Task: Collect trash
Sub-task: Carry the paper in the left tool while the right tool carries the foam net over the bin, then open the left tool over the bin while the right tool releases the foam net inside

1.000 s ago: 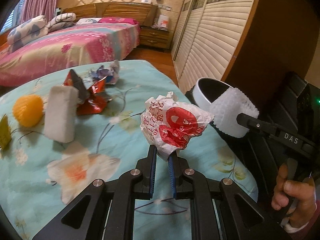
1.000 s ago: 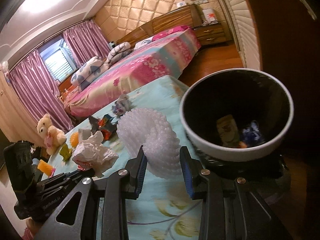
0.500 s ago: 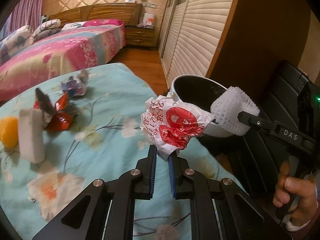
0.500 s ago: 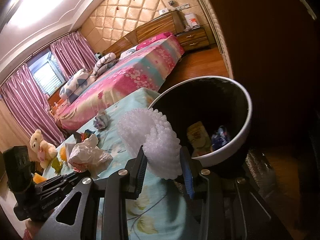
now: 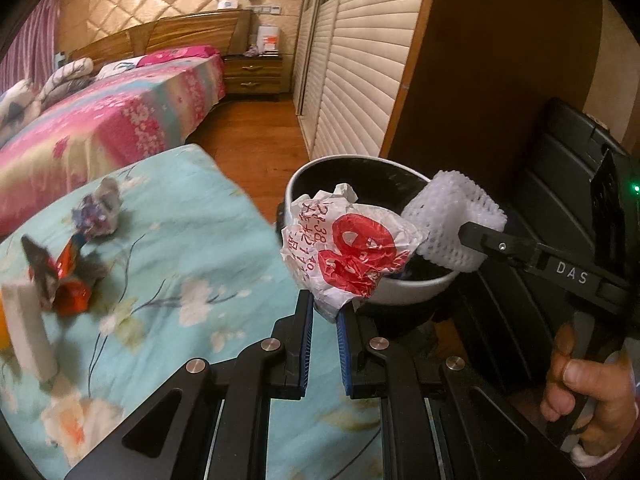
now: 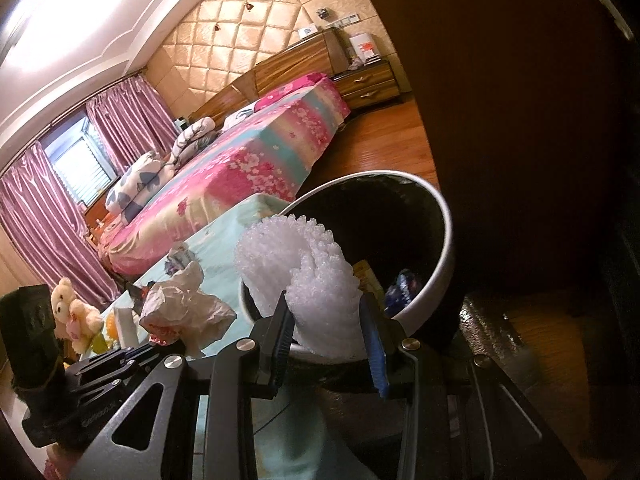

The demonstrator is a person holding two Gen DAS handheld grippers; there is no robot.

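You hold two pieces of trash, one per gripper. Left gripper [image 5: 323,312] is clamped on a crumpled white wrapper [image 5: 348,248] with red print, centre frame, in front of the bin's near rim. Right gripper [image 6: 326,322] is clamped on a white foam net [image 6: 304,268], over the bin's near rim. One bin [image 6: 446,240]: white rim, black inside, at least two scraps in it. On the teal floral cloth [image 5: 200,272], left of frame, at least two more wrappers: one red [image 5: 72,284], one purple-white [image 5: 98,212]. Bedroom: pink bed [image 5: 100,120] upper left, wood floor.
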